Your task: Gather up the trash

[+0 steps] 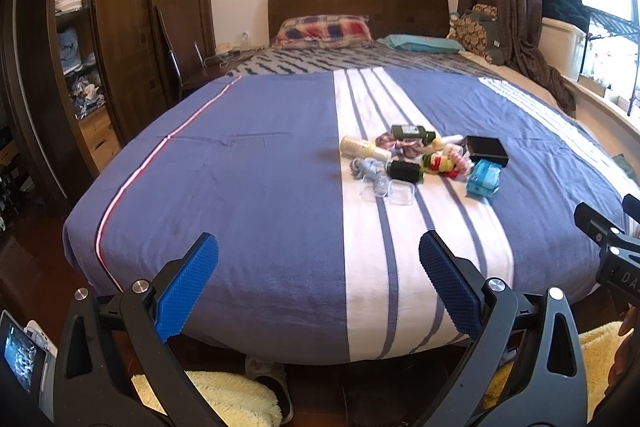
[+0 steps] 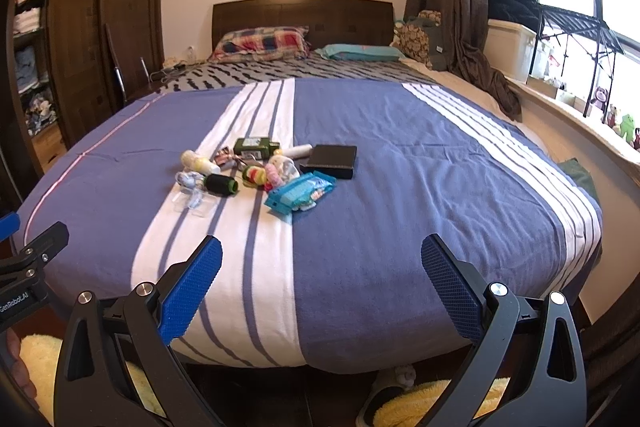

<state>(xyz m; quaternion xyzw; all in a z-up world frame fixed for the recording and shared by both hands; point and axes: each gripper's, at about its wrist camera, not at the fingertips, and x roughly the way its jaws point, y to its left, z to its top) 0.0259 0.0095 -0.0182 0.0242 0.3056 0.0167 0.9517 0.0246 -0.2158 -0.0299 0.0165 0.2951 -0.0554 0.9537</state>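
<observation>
A heap of small items lies in the middle of the blue and white striped bedspread [image 1: 260,187] [image 2: 420,187]: a black box [image 1: 486,149] [image 2: 332,160], a blue tissue pack [image 1: 484,179] [image 2: 300,192], a dark green bottle [image 1: 412,133] [image 2: 256,146], a cream bottle [image 1: 362,148] [image 2: 198,161], a black spool [image 1: 405,171] [image 2: 220,184], coloured hair ties [image 1: 444,161] [image 2: 260,174] and clear plastic boxes [image 1: 386,189] [image 2: 192,202]. My left gripper [image 1: 318,281] and right gripper [image 2: 320,281] are both open and empty, at the foot of the bed, short of the heap.
A wooden wardrobe [image 1: 120,27] stands left of the bed. Pillows [image 1: 324,31] lie by the headboard. A curtain [image 1: 508,7] and a cluttered window sill [image 2: 580,99] are on the right. Yellow fluffy rugs [image 1: 212,399] [image 2: 440,403] and slippers lie on the floor below.
</observation>
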